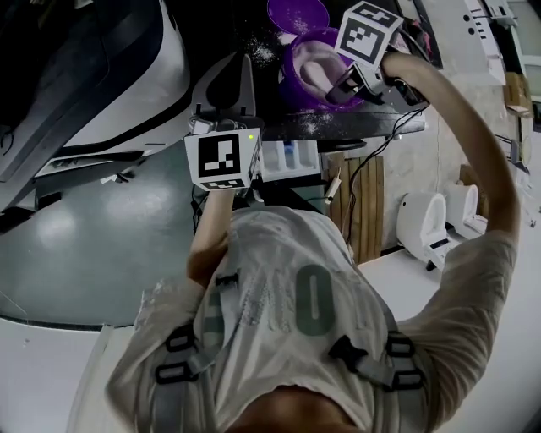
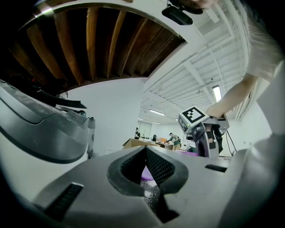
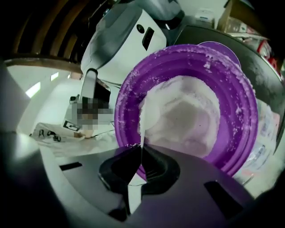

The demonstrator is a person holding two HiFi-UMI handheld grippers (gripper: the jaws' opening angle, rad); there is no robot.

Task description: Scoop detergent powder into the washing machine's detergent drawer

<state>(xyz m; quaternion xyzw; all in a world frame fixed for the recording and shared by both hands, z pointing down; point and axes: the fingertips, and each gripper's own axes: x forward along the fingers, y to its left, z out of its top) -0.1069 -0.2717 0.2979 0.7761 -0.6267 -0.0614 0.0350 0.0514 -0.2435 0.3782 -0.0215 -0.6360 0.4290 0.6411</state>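
A purple bowl (image 1: 306, 68) (image 3: 231, 93) of white detergent powder (image 3: 191, 116) stands on the washing machine's dark top (image 1: 347, 125). My right gripper (image 1: 340, 91) (image 3: 141, 148) hangs over it, shut on a white spoon (image 3: 150, 112) whose tip rests in the powder. The white detergent drawer (image 1: 290, 159) is pulled out just below the top's front edge. My left gripper (image 1: 243, 61) (image 2: 146, 148) is left of the bowl above the drawer, jaws shut with nothing between them. It looks across the top at spilled powder (image 2: 152, 196) and the right gripper (image 2: 202, 129).
A purple lid (image 1: 297, 13) lies behind the bowl, with powder scattered on the top. A large white and dark appliance (image 1: 127, 76) fills the left. Wooden slats (image 1: 362, 203), a cable and white fixtures (image 1: 423, 221) are on the right; the person's torso covers the foreground.
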